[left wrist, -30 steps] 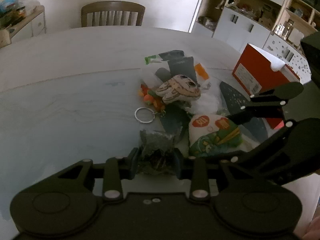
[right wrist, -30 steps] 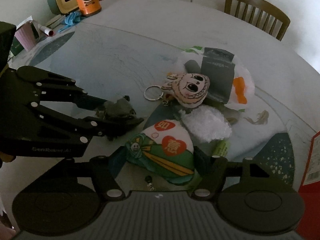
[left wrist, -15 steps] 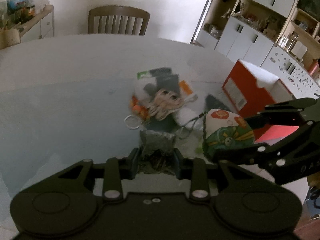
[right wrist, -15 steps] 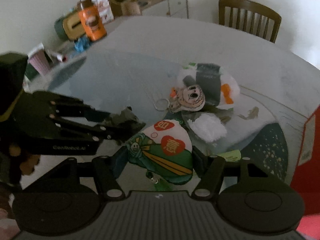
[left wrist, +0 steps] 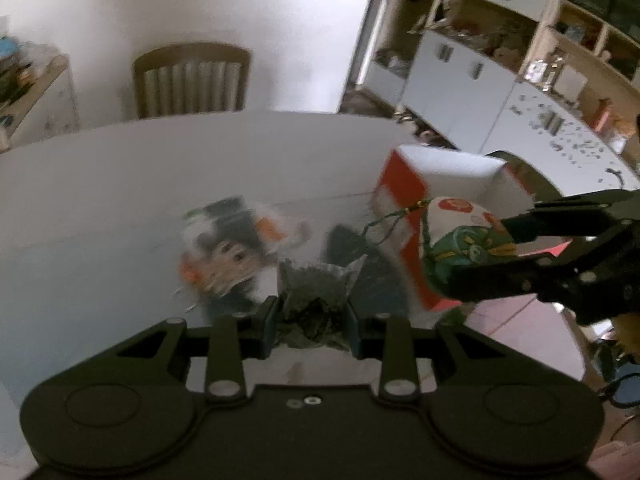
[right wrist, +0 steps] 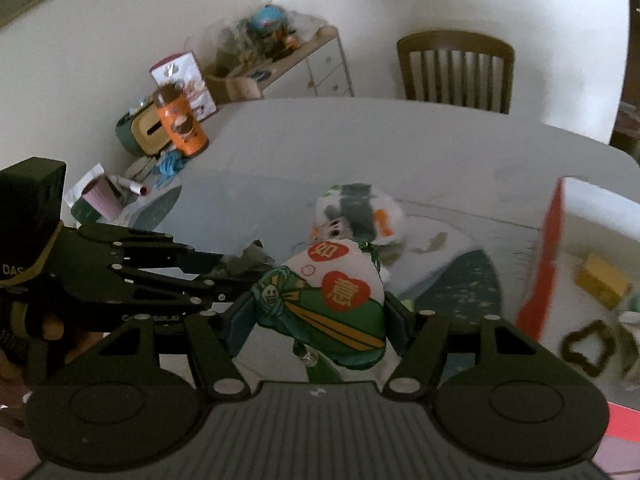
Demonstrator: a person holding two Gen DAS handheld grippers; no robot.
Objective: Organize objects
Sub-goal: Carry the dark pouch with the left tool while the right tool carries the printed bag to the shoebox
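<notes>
My right gripper (right wrist: 318,312) clamps the stuffed green-and-white cloth pouch (right wrist: 332,300), whose red hearts carry the characters 如意, above the white table (right wrist: 360,140) beside the orange-and-white open box (right wrist: 560,248). My left gripper (left wrist: 310,322) squeezes a crinkled dark transparent packet (left wrist: 316,292); its label is unreadable.

Both views were dim and soft, with no hard shadows. The pale wall (left wrist: 280,20) and the far part of the worktop (right wrist: 380,136) read brightest; the near part of the worktop lay in grey shade. Motion blur smeared the pile of things (left wrist: 228,252) and the red box (right wrist: 560,264). Each gripper's dark body stayed sharp. Fisheye bending curved the shelves (left wrist: 540,60) and the chair (right wrist: 456,72) toward the black corners.
</notes>
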